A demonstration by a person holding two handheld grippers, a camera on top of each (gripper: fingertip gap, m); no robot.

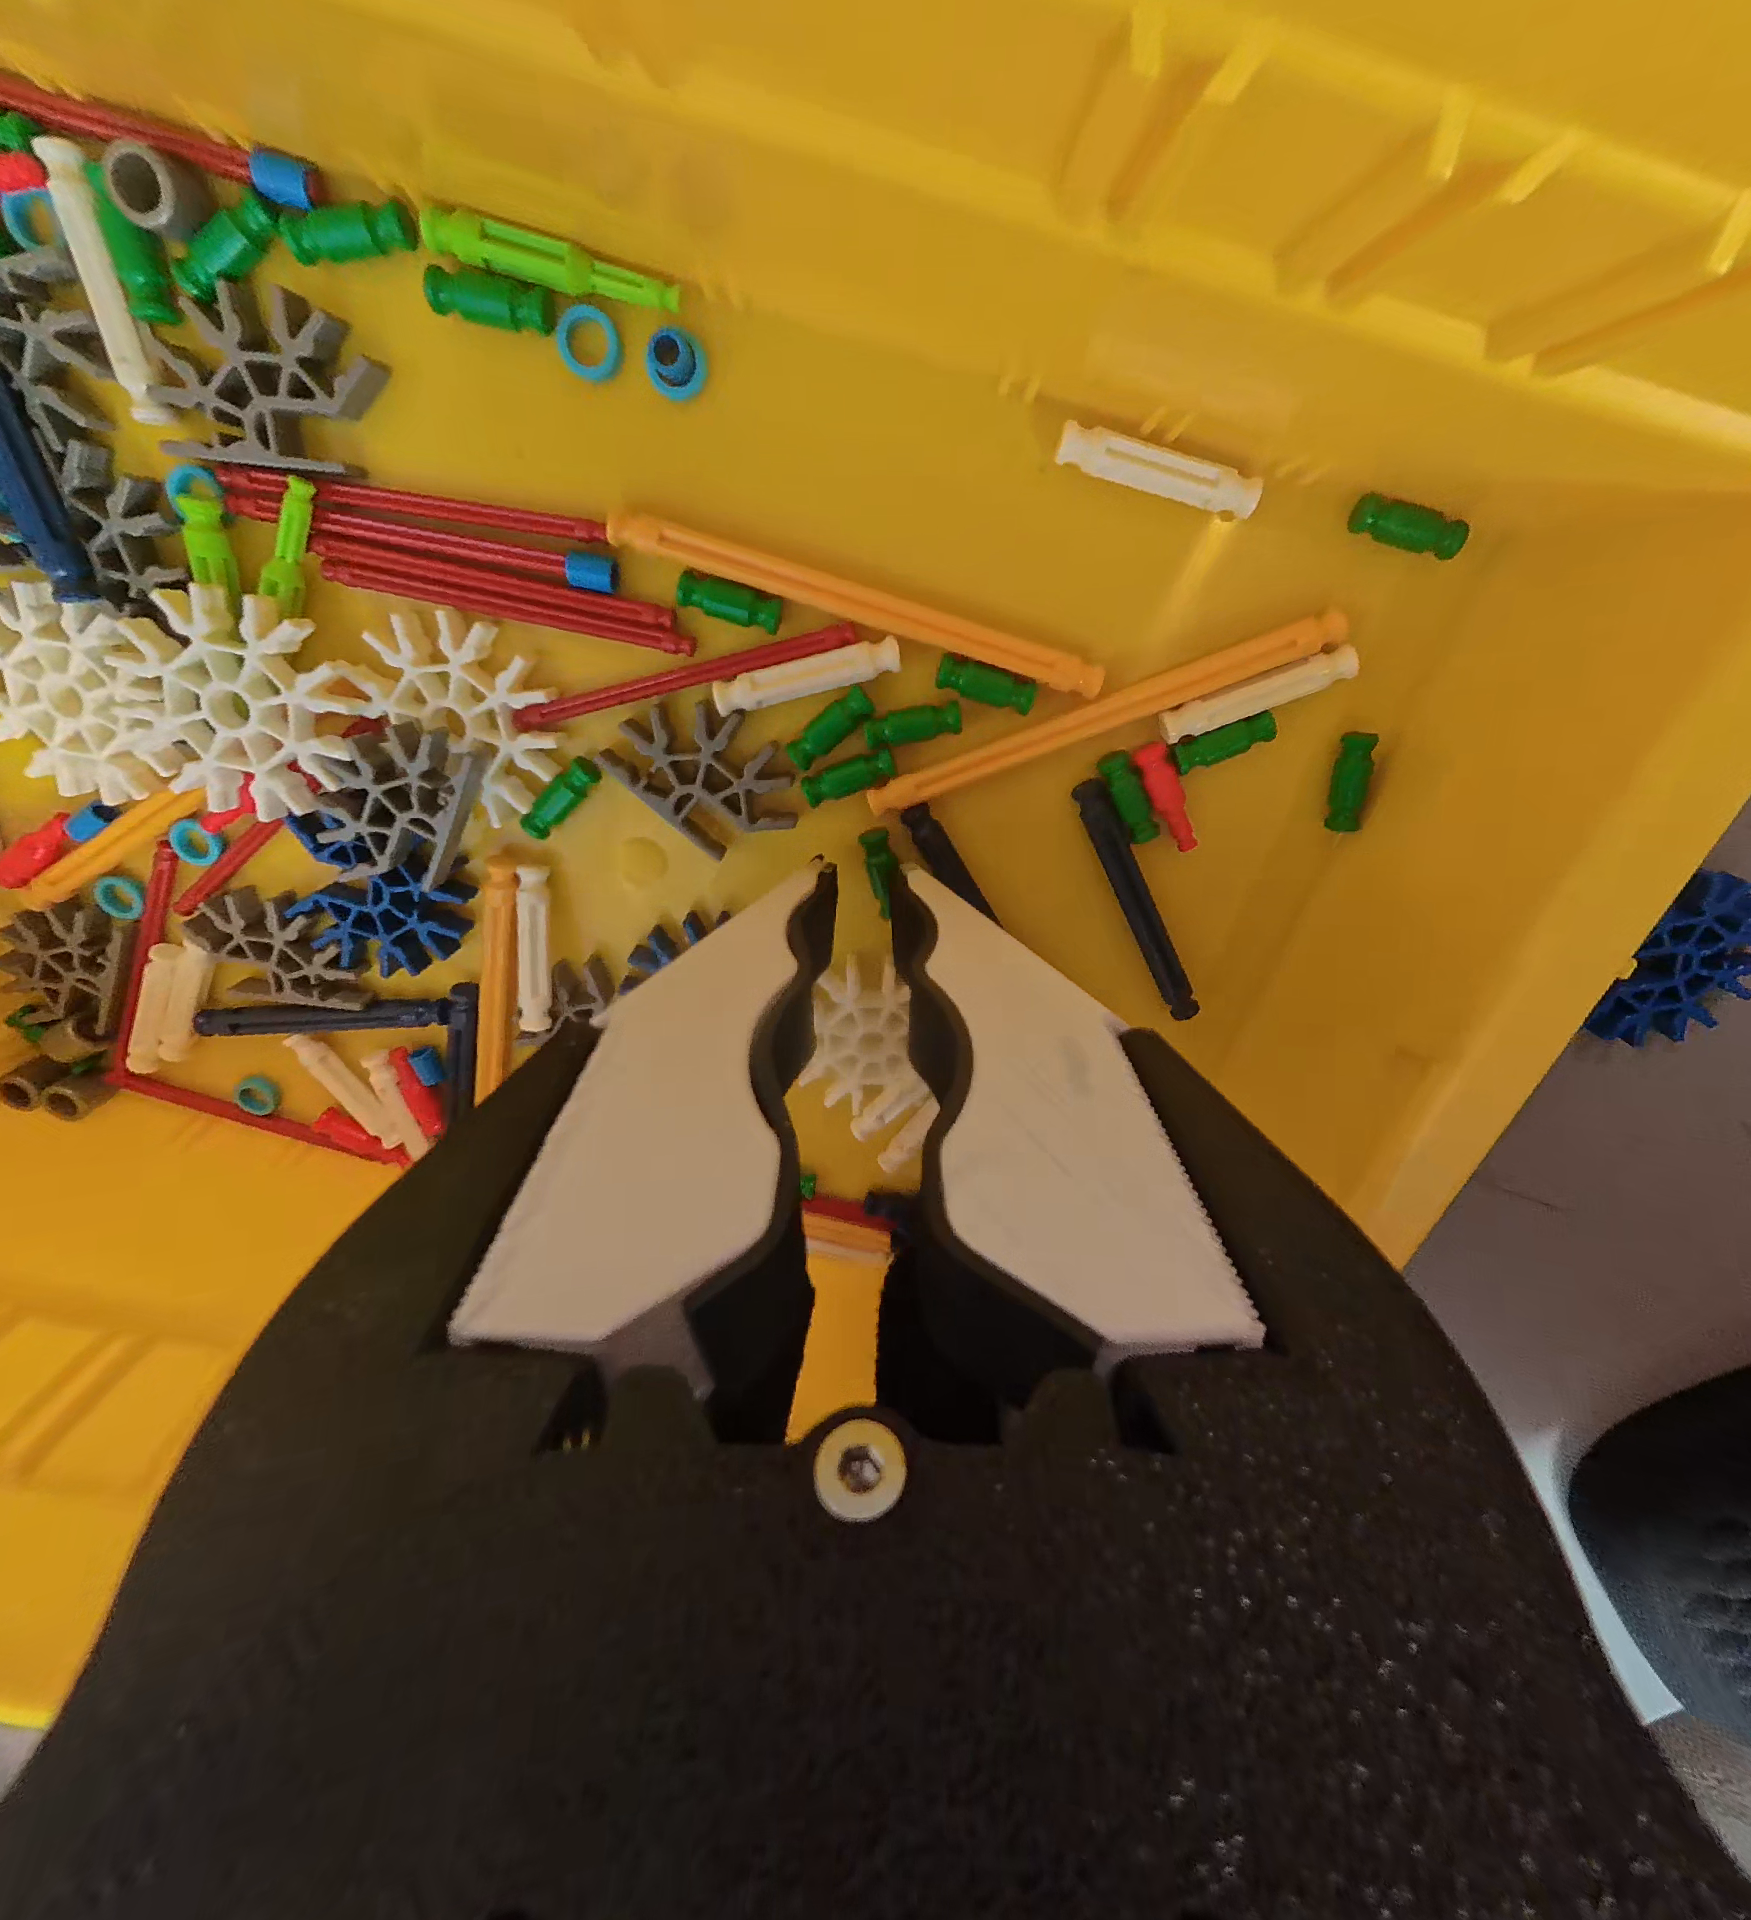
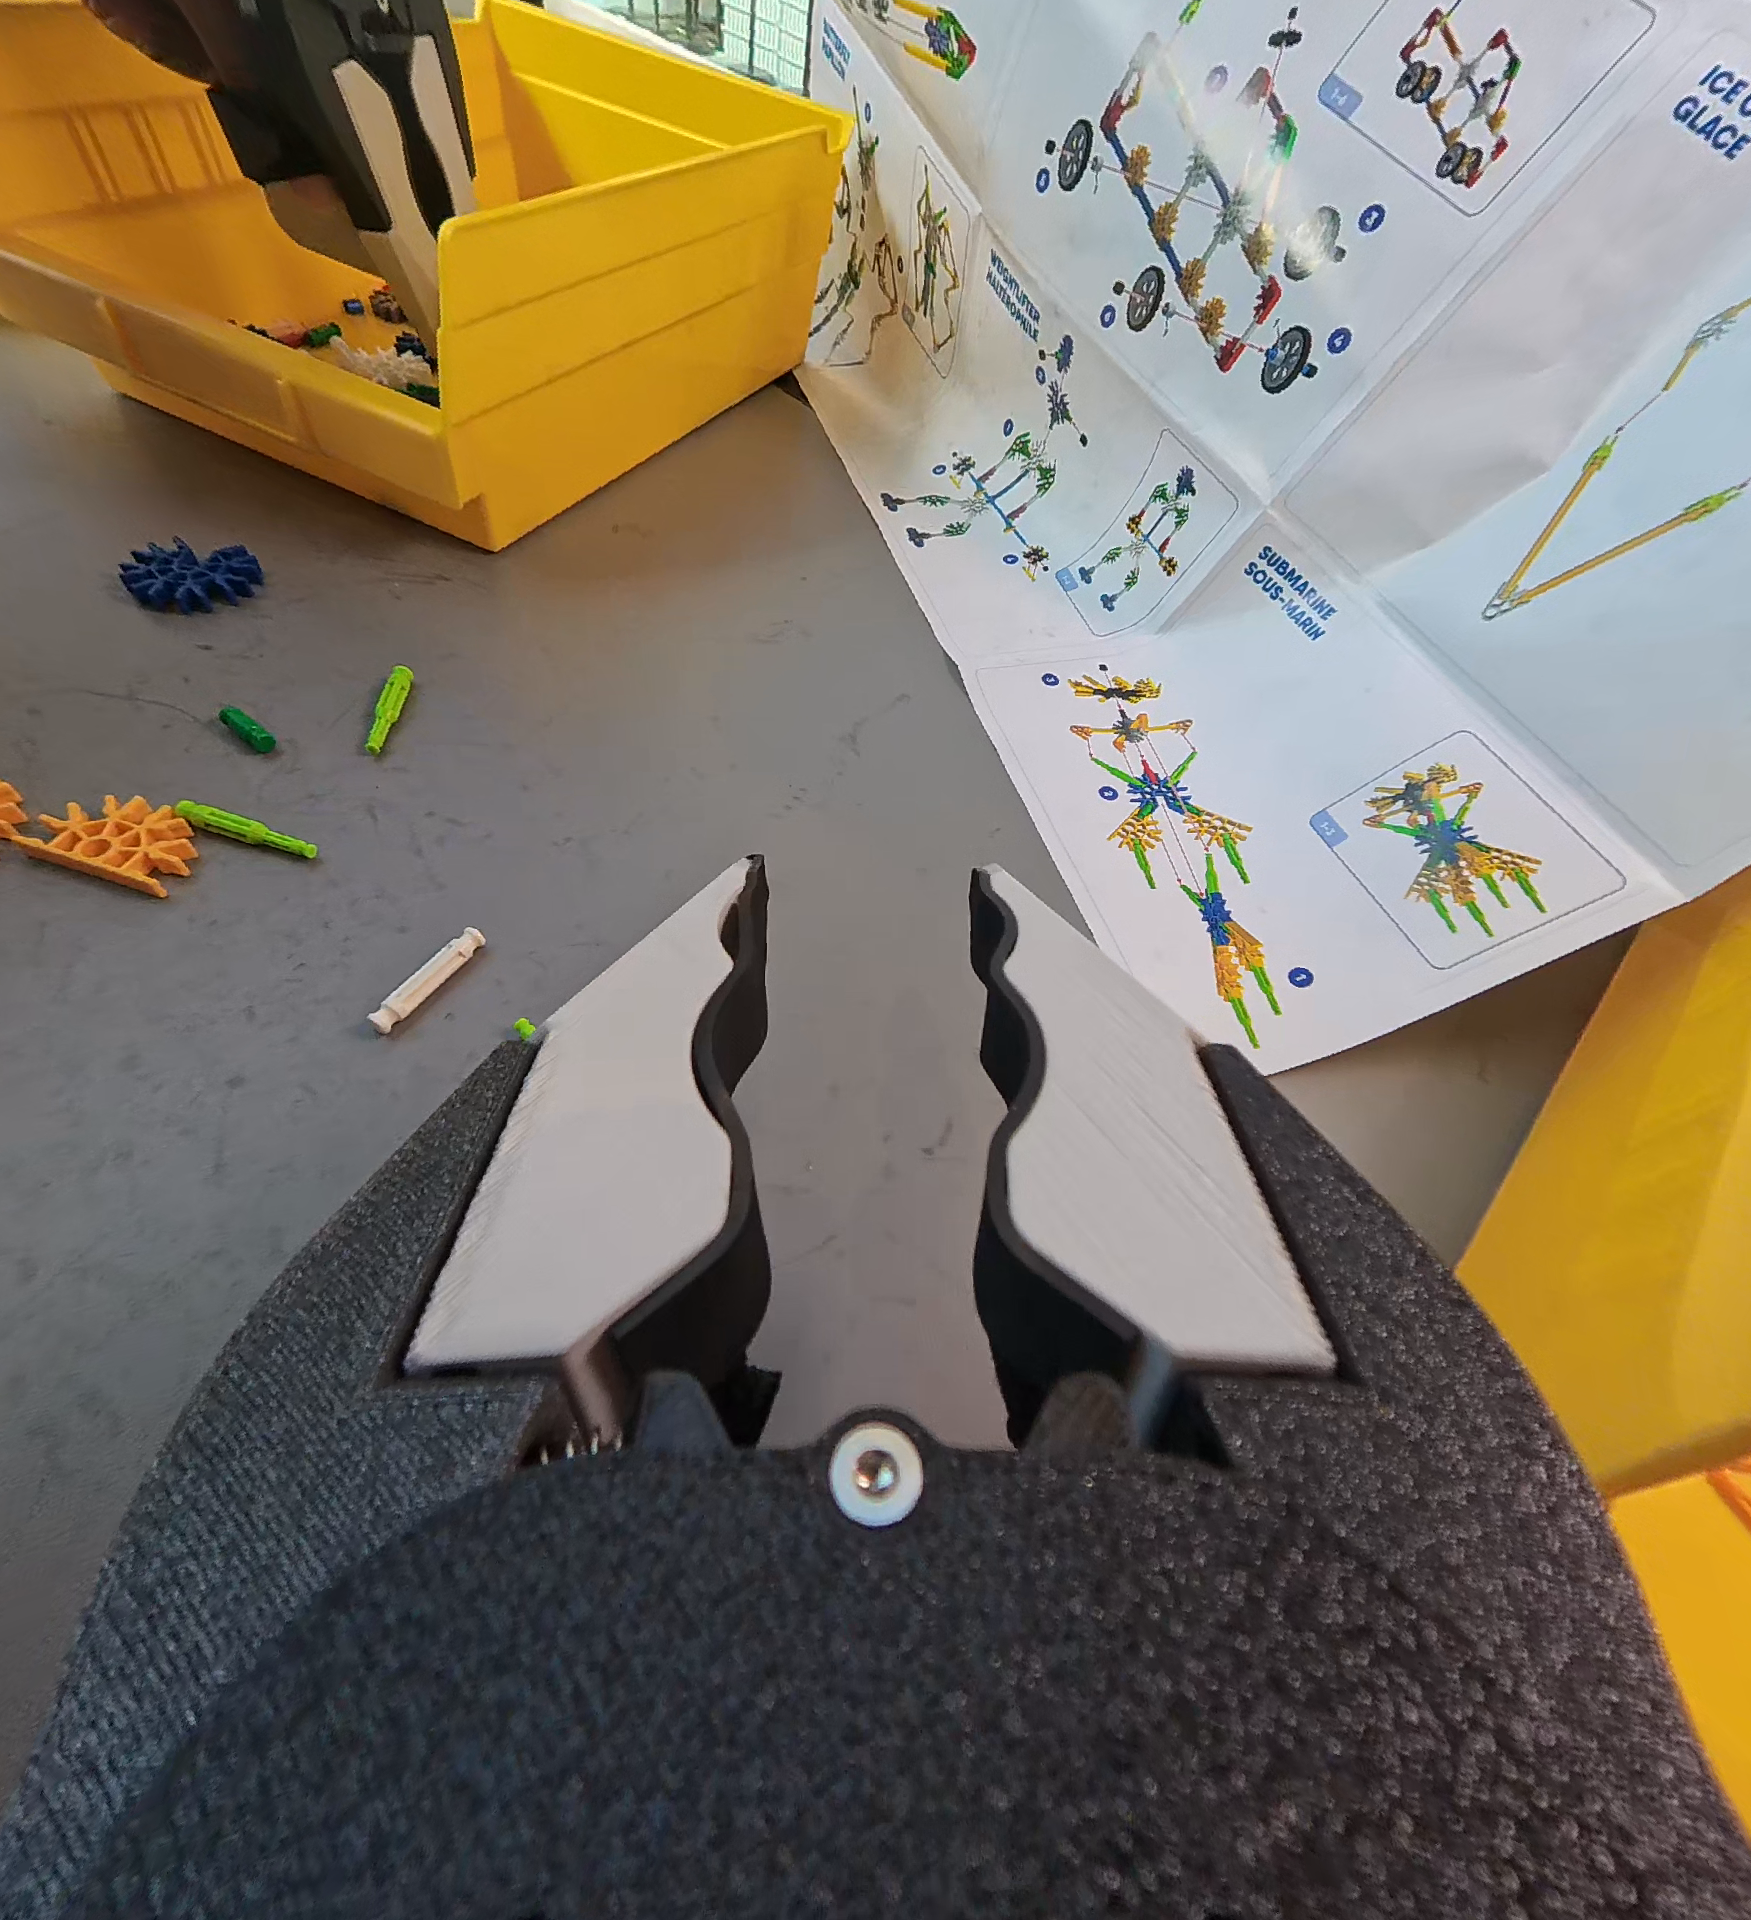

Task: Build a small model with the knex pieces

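Left tongs [image 1: 866, 873] reach down into the yellow bin [image 1: 954, 260], tips narrowly apart and clamped on nothing. A short green rod [image 1: 876, 868] lies on the bin floor at the tip gap; whether it touches either tip cannot be told. A white snowflake connector [image 1: 855, 1029] shows on the bin floor between the tongs' fingers, nearer the camera. Loose rods and connectors crowd the bin floor from 8 to 11 o'clock; an orange rod [image 1: 1099, 717] lies at 1 o'clock of the tips.

Right tongs [image 2: 869, 883] stand wide apart and empty over the grey bench [image 2: 642, 675]. A folded instruction sheet [image 2: 1370, 520] lies at 1 o'clock. A white rod [image 2: 426, 980] lies at 9 o'clock, near the left finger. Orange connectors [image 2: 112, 840], green rods [image 2: 388, 710] and a blue connector [image 2: 190, 574] lie at 10 o'clock, well apart from the tips.
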